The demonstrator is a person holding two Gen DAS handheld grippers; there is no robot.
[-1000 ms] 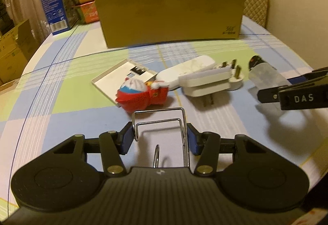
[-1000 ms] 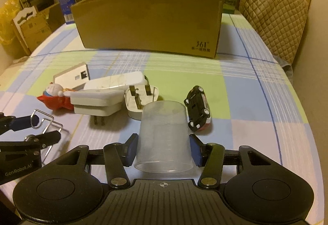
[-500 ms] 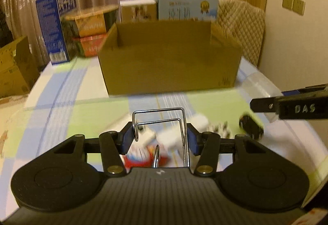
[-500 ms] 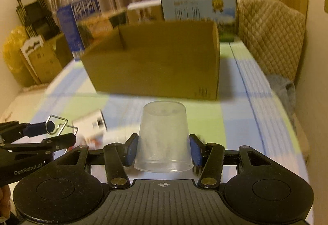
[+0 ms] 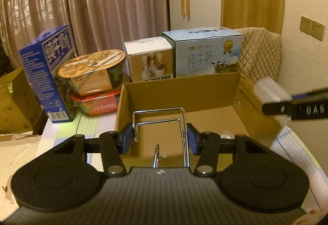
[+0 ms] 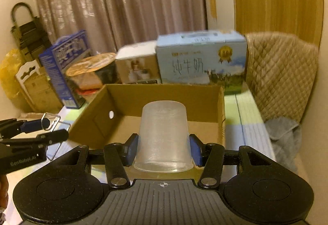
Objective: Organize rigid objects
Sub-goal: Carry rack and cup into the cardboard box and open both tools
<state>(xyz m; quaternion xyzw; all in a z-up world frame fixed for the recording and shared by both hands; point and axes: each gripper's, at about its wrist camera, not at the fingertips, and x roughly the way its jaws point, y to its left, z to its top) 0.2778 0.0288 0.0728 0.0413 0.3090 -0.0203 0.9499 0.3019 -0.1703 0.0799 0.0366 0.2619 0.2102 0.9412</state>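
Observation:
My left gripper (image 5: 159,139) is shut on a bent metal wire holder (image 5: 158,122), held up over the near wall of an open cardboard box (image 5: 180,89). My right gripper (image 6: 164,150) is shut on a clear plastic cup (image 6: 164,135), bottom pointing forward, in front of the same cardboard box (image 6: 162,92). In the left wrist view the right gripper (image 5: 295,109) comes in from the right with the cup (image 5: 268,89). In the right wrist view the left gripper (image 6: 47,129) shows at the left with the wire holder (image 6: 53,120). The loose objects on the table are out of view.
Behind the box stand a blue milk carton (image 5: 47,75), stacked instant noodle bowls (image 5: 94,79), a small white box (image 5: 149,61) and a light blue milk box (image 5: 207,53). A quilted chair (image 6: 280,73) with grey cloth (image 6: 285,132) is at the right. Curtains hang behind.
Both grippers rose and moved forward from over the scattered objects toward the cardboard box, each still holding its item. The toy, plugs and car dropped out of view.

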